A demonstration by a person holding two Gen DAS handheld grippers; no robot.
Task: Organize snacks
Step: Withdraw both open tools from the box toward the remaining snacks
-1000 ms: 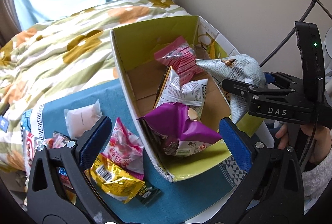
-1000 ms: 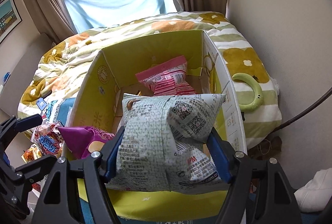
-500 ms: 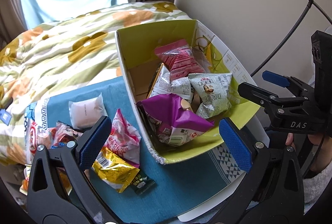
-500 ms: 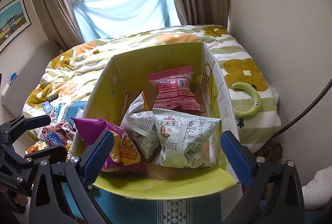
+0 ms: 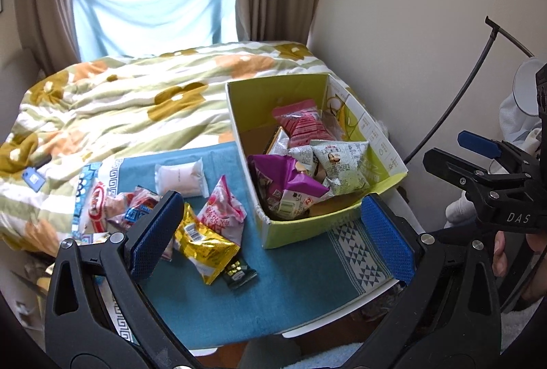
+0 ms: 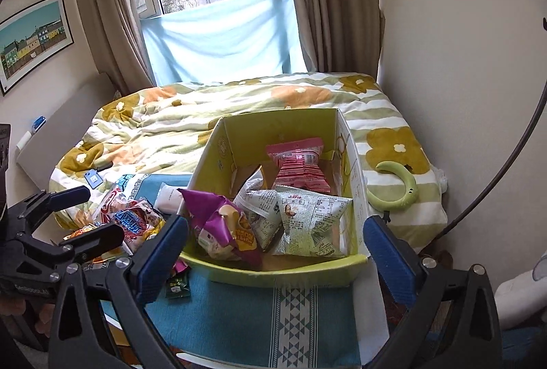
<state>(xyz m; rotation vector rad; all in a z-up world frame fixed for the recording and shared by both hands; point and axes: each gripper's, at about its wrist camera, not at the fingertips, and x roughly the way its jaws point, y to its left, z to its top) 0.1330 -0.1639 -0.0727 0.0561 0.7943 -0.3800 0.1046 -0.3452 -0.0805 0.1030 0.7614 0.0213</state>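
While both sit back from the box [image 5: 307, 225], the left tongs [image 5: 270, 235] and right tongs [image 6: 273, 252] gape wide, holding nothing. Four packets lie inside the box: one pink [image 6: 301, 163], one purple [image 6: 218, 215], two pale green [image 6: 307, 222]. Left of the box on the blue cloth [image 5: 290, 273] lie perhaps six loose packets [image 5: 205, 242], the heap partly hidden.

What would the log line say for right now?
left gripper: open, empty | right gripper: open, empty | box: four bags inside | more snacks outside
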